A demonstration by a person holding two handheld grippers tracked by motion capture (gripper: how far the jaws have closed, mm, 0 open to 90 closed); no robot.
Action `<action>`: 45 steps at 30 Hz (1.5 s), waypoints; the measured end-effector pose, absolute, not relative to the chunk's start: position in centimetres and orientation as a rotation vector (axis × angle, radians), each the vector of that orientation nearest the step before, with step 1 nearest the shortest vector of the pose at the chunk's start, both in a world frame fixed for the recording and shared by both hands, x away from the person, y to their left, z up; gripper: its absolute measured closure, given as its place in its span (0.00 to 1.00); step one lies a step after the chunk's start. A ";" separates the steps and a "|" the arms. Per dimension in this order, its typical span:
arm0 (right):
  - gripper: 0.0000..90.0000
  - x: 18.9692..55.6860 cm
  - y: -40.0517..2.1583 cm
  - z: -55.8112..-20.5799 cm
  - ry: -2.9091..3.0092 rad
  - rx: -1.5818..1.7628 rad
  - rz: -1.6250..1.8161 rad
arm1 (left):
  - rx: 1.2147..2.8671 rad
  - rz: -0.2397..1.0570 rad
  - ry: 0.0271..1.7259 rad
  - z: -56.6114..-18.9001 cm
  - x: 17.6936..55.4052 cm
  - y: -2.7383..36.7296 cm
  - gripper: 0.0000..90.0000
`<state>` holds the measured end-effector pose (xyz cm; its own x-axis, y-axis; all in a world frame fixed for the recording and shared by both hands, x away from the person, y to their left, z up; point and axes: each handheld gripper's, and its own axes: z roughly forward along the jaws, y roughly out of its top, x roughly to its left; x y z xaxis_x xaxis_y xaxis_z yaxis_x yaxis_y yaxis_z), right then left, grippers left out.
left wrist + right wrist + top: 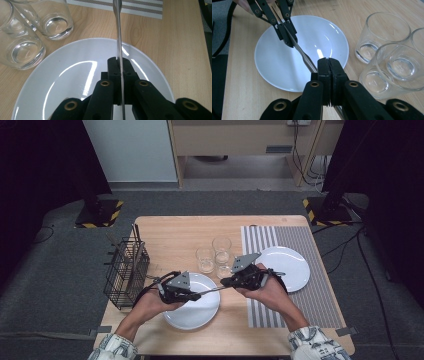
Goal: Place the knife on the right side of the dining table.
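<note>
L gripper [119, 75] clamped tight on metal utensil [118, 35], prob. knife, held edge-up over near white plate [62, 82]. R gripper [328, 75] jaws closed on utensil's other end, just past plate rim. Three glasses [214, 256] just beyond plate. Wire basket [126, 270] left of plate; second plate [292, 265] on striped mat [320, 290] to right.

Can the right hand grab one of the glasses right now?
Probably not yet. The right gripper has its jaws shut on the metal utensil, which the left gripper grips too. The glasses stand close by with nothing between, but the utensil must go first.
</note>
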<state>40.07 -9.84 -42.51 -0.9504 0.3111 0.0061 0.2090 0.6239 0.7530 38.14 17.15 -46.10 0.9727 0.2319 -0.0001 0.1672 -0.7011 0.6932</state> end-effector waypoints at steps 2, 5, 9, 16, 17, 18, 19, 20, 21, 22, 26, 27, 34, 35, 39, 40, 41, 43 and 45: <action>0.97 40.0 -9.9 -42.4 2.711 0.433 1.261 | 2.351 0.109 0.279 -46.0 38.2 17.3 0.98; 0.93 39.8 -10.0 -42.4 2.708 0.408 1.276 | 2.348 0.112 0.273 -45.9 38.1 17.5 0.98; 0.86 39.8 -10.1 -42.3 2.701 0.392 1.305 | 2.347 0.108 0.266 -45.9 38.1 17.5 0.98; 0.79 39.7 -9.7 -42.6 2.717 0.345 1.319 | 2.340 0.106 0.259 -45.8 38.1 17.5 0.98; 0.78 39.7 -9.6 -42.6 2.716 0.336 1.318 | 2.340 0.104 0.258 -45.8 38.1 17.5 0.98; 0.77 39.6 -9.5 -42.7 2.715 0.335 1.317 | 2.339 0.107 0.257 -45.8 38.1 17.5 0.98; 0.77 39.6 -9.5 -42.7 2.717 0.333 1.314 | 2.339 0.106 0.257 -45.8 38.1 17.6 0.98; 0.76 39.6 -9.5 -42.7 2.718 0.332 1.313 | 2.338 0.104 0.254 -45.8 38.1 17.6 0.98; 0.75 39.6 -9.5 -42.7 2.718 0.332 1.310 | 2.337 0.104 0.253 -45.7 38.0 17.6 0.98; 0.75 39.6 -9.5 -42.8 2.718 0.330 1.310 | 2.335 0.103 0.254 -45.7 38.0 17.6 0.98; 0.73 39.7 -9.6 -43.0 2.720 0.327 1.314 | 2.325 0.101 0.248 -45.7 38.0 17.8 0.98; 0.72 39.7 -9.7 -43.1 2.722 0.329 1.314 | 2.323 0.100 0.248 -45.6 38.0 17.8 0.98; 0.72 39.8 -9.9 -43.6 2.729 0.333 1.298 | 2.320 0.105 0.241 -45.3 38.1 17.9 0.98; 0.72 39.8 -9.9 -43.6 2.728 0.331 1.298 | 2.320 0.102 0.238 -45.3 38.1 17.9 0.98; 0.76 39.8 -10.0 -43.6 2.721 0.317 1.298 | 2.313 0.102 0.232 -45.2 38.1 17.9 0.98; 0.76 39.7 -10.0 -43.6 2.722 0.310 1.302 | 2.311 0.100 0.231 -45.2 38.1 17.9 0.98; 0.76 39.7 -10.0 -43.6 2.720 0.309 1.302 | 2.311 0.100 0.230 -45.2 38.1 17.9 0.98; 0.77 39.7 -10.0 -43.6 2.725 0.303 1.301 | 2.311 0.095 0.223 -45.2 38.1 17.9 0.98; 0.78 39.6 -10.0 -43.7 2.731 0.289 1.296 | 2.308 0.093 0.222 -45.2 38.1 18.0 0.98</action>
